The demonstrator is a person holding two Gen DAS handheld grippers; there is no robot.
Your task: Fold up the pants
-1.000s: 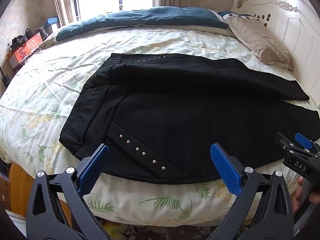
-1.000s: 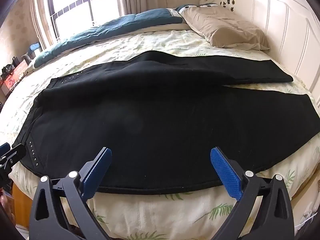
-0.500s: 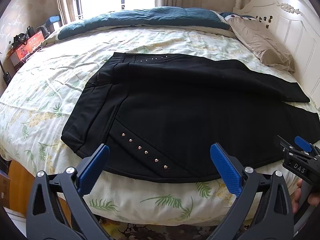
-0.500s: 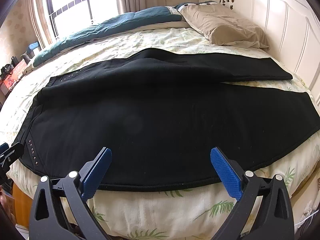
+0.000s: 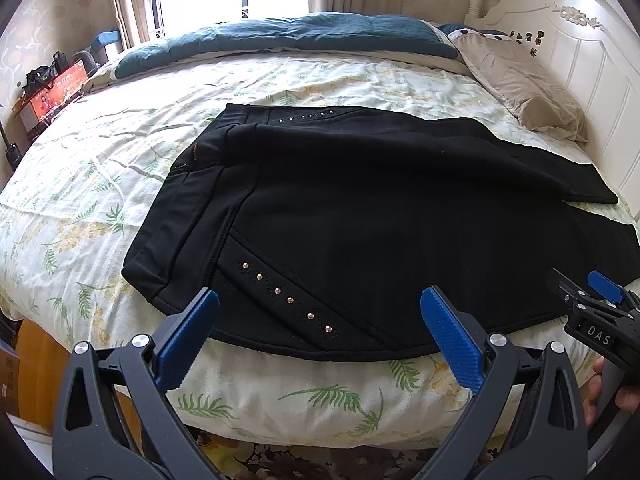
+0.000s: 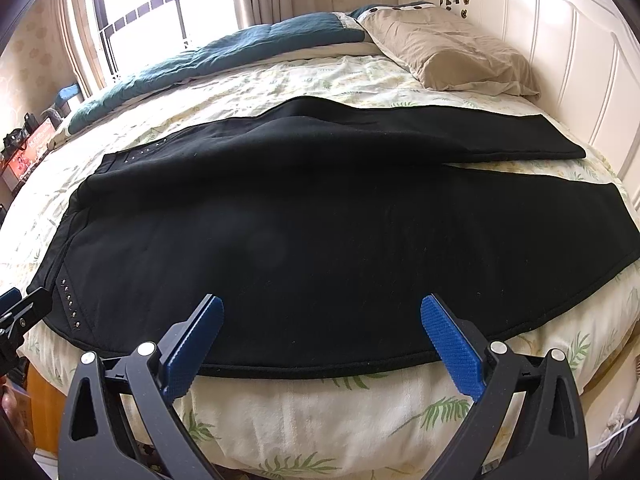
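Black pants (image 5: 360, 208) lie spread flat on the bed, waistband to the left, both legs running right. A row of small studs (image 5: 288, 300) marks the near pocket. In the right wrist view the pants (image 6: 320, 220) fill the middle, the legs split apart toward the headboard. My left gripper (image 5: 320, 336) hovers open just off the near hem by the studs, holding nothing. My right gripper (image 6: 320, 340) hangs open above the near edge of the closer leg, also with nothing between its fingers. Each gripper shows at the edge of the other's view.
The bed has a leaf-print sheet (image 5: 100, 168) hanging over the near side. A teal quilt (image 5: 280, 36) lies along the far side, a beige pillow (image 6: 452, 60) by the white headboard (image 6: 568, 64). A cluttered low stand (image 5: 52, 92) is at far left.
Both grippers have drawn back slightly and risen, so the pants sit a little higher in both views. The pants themselves lie as before.
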